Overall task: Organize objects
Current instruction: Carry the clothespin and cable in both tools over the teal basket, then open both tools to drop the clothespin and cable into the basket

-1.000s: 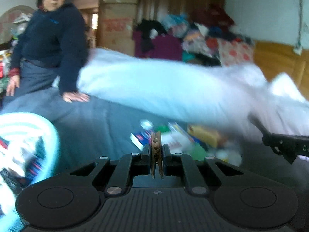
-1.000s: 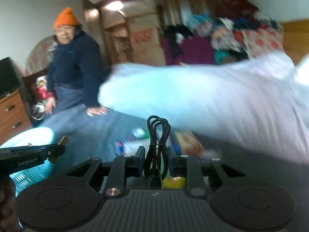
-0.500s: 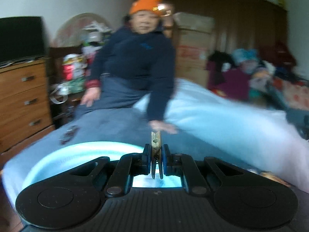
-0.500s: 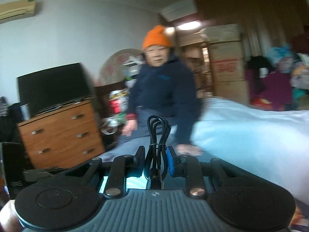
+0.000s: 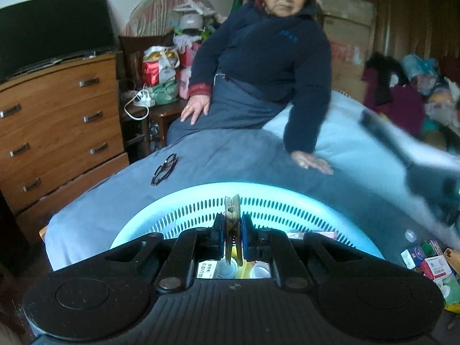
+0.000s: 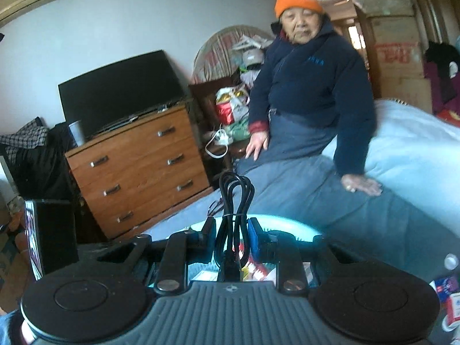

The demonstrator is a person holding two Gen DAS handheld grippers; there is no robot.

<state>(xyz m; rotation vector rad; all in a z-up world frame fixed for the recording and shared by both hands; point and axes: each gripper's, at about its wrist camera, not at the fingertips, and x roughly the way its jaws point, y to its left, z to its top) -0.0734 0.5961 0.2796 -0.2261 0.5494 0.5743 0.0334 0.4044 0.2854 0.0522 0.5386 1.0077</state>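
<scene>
Grey quilted bed [image 5: 230, 155], slotted plastic basket [image 5: 287, 201], left claw [image 5: 233, 230] pinching possibly wooden clothespin [image 5: 232, 215]

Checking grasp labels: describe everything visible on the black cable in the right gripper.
The black cable is a thin, rubbery-looking cord coiled into a long bundle, with a thin tie cinching it near the middle. It stands roughly upright, its looped end rising above the right gripper, whose jaws are closed on its sides. A dark plug end hangs low between them. Behind and below it is the light blue basket; contact with it cannot be told.
</scene>
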